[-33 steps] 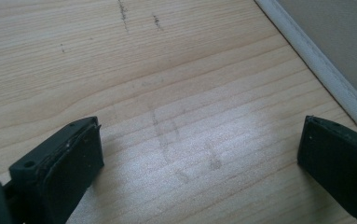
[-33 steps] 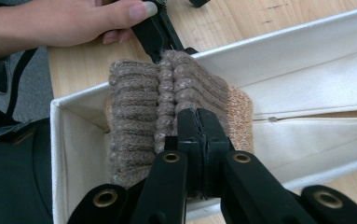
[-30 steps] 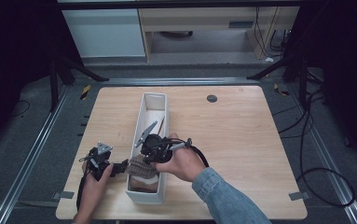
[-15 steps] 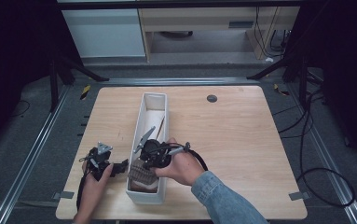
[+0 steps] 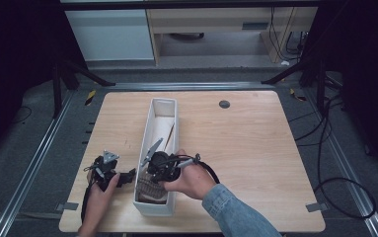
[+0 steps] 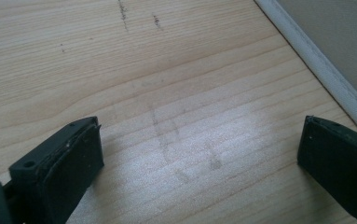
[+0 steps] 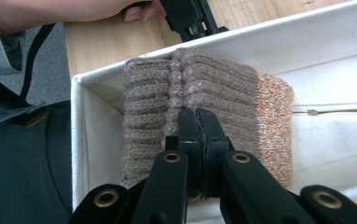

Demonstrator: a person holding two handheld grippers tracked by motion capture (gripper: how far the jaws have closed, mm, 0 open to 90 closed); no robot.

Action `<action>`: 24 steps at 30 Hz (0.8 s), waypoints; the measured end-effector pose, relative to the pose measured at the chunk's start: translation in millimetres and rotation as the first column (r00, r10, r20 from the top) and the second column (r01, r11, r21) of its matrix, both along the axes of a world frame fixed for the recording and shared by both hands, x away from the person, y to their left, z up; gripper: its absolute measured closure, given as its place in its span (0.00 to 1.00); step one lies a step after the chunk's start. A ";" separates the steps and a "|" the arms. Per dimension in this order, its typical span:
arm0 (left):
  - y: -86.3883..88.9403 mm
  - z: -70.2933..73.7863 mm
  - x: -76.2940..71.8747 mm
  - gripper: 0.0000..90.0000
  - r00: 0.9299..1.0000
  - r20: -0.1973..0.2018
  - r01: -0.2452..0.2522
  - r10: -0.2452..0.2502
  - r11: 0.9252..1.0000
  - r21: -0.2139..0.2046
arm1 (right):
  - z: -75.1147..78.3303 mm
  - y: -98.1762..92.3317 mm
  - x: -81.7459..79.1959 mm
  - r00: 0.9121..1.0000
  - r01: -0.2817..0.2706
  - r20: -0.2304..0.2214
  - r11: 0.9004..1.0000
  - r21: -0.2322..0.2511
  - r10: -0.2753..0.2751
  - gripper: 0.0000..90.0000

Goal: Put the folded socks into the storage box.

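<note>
One knitted sock (image 7: 204,107) folded inside white box (image 7: 325,42).

light: bright table (image 5: 255,148), dark surround | shadows: soft | focus: close views slightly soft

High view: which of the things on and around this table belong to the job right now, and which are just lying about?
In the job:
- right gripper, jaws shut on the knitted sock
- white box holding that sock
- left gripper, open beside the box

Lying about:
- dark round disc on the table
- cables on the floor
</note>
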State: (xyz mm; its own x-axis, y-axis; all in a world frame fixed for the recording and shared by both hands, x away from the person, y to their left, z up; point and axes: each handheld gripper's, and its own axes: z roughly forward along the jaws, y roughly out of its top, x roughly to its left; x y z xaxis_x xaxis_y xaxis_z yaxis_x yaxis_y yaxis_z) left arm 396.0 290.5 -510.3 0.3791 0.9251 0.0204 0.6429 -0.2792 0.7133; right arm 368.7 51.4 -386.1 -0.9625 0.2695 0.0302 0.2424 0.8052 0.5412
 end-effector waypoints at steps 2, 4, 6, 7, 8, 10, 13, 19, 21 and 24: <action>0.0 0.0 0.0 0.00 1.000 0.000 0.000 0.000 1.000 0.000 | -1.8 0.2 -0.4 1.000 -0.005 -0.006 1.000 -0.002 0.005 1.00; 0.0 0.0 0.0 0.00 1.000 0.000 0.000 0.000 1.000 0.000 | -5.1 0.6 -1.3 1.000 -0.008 -0.012 1.000 -0.005 0.008 1.00; 0.1 0.0 0.0 0.00 1.000 -0.001 0.001 -0.001 1.000 0.000 | -6.4 1.2 -1.6 1.000 -0.008 -0.014 1.000 -0.003 0.008 1.00; 0.0 0.0 0.0 0.00 1.000 0.000 0.000 0.000 1.000 0.000 | -6.8 1.3 -1.6 1.000 -0.010 -0.015 1.000 -0.002 0.010 1.00; 0.0 0.0 0.0 0.00 1.000 0.000 0.000 0.000 1.000 0.000 | -7.2 1.5 -1.6 1.000 -0.011 -0.015 1.000 0.000 0.011 1.00; 0.0 0.0 0.0 0.00 1.000 0.000 0.000 0.000 1.000 0.000 | -7.7 1.9 -1.6 1.000 -0.012 -0.014 1.000 -0.003 0.012 1.00; 0.0 0.0 0.0 0.00 1.000 0.000 0.000 0.000 1.000 0.000 | -8.7 2.6 -2.5 1.000 -0.014 -0.013 1.000 -0.007 0.013 1.00; 0.0 0.0 0.0 0.00 1.000 0.000 0.001 -0.001 1.000 0.000 | -11.0 1.8 -3.9 1.000 -0.020 -0.018 1.000 -0.007 0.019 1.00; 0.0 0.0 0.0 0.00 1.000 0.000 0.001 -0.001 1.000 0.000 | -11.3 1.6 -4.4 1.000 -0.020 -0.017 1.000 -0.011 0.020 1.00; 0.0 -0.1 0.0 0.00 1.000 0.001 0.000 0.000 1.000 -0.001 | -12.2 1.8 -4.9 1.000 -0.022 -0.020 1.000 -0.012 0.022 1.00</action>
State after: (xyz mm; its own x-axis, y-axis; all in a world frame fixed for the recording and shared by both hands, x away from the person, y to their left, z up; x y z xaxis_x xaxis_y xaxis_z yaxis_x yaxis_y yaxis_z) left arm 396.1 290.5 -510.4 0.3788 0.9252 0.0203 0.6422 -0.2786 0.7141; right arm 363.8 53.3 -398.3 -0.9674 0.2489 0.0462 0.2353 0.8167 0.5269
